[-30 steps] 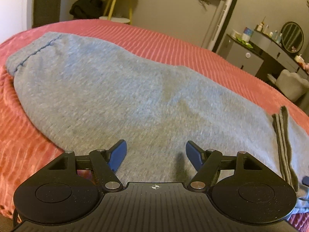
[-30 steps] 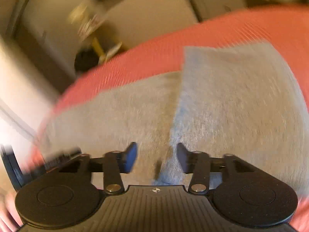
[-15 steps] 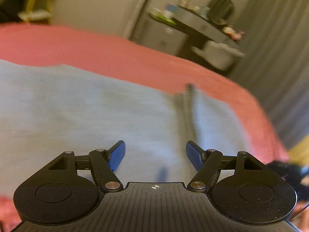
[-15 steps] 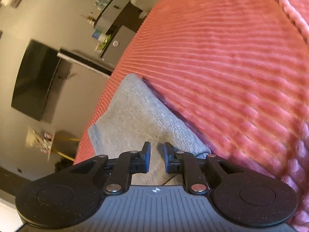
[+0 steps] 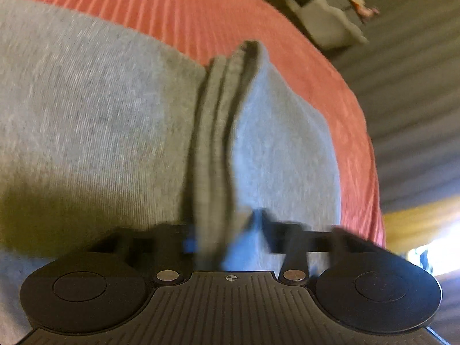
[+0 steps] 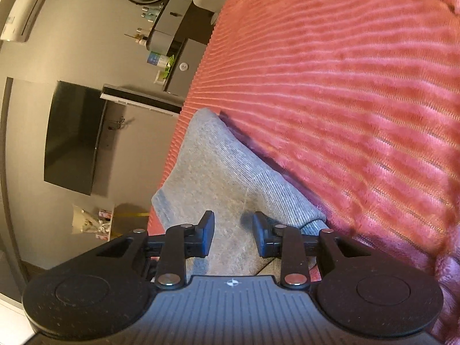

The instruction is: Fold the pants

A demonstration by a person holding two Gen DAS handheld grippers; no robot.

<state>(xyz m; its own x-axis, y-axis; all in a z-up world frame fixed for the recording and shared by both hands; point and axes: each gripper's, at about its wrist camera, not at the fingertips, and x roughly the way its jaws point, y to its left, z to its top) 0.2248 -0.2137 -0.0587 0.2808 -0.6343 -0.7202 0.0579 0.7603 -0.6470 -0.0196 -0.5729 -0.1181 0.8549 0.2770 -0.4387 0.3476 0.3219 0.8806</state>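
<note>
Left wrist view: blurred. Grey knit jersey pants (image 5: 109, 132) lay flat on the pink ribbed bedspread (image 5: 218, 14), covering most of the frame. The darker grey folded waistband ridge (image 5: 218, 132) ran from the pants' far edge straight down to the left gripper (image 5: 224, 235). Its jaws were closing, with the near end of that ridge between them; the blue pads (image 5: 188, 243) looked pressed on the fabric, bunching it, though blur hid the exact contact. Right of the ridge, a lighter grey panel of the pants reached the bedspread's edge. Beyond the bedspread, upper right, stood a pale grey upholstered chair (image 5: 325, 26) on dark floor.

Right wrist view: sharp, camera rolled sideways. A narrow end of the pants (image 6: 212, 172) lay on the bedspread (image 6: 345, 100), which filled the right side. The right gripper (image 6: 233, 234) sat over the near part of the pants, its jaws opening; grey fabric showed in the gap below, but neither dark pad (image 6: 208, 237) pressed on it, clear space on both sides. Left of the bedspread, on the grey wall, hung a black flat screen (image 6: 74, 138); above it, a grey dresser (image 6: 172, 23) with small bottles.
</note>
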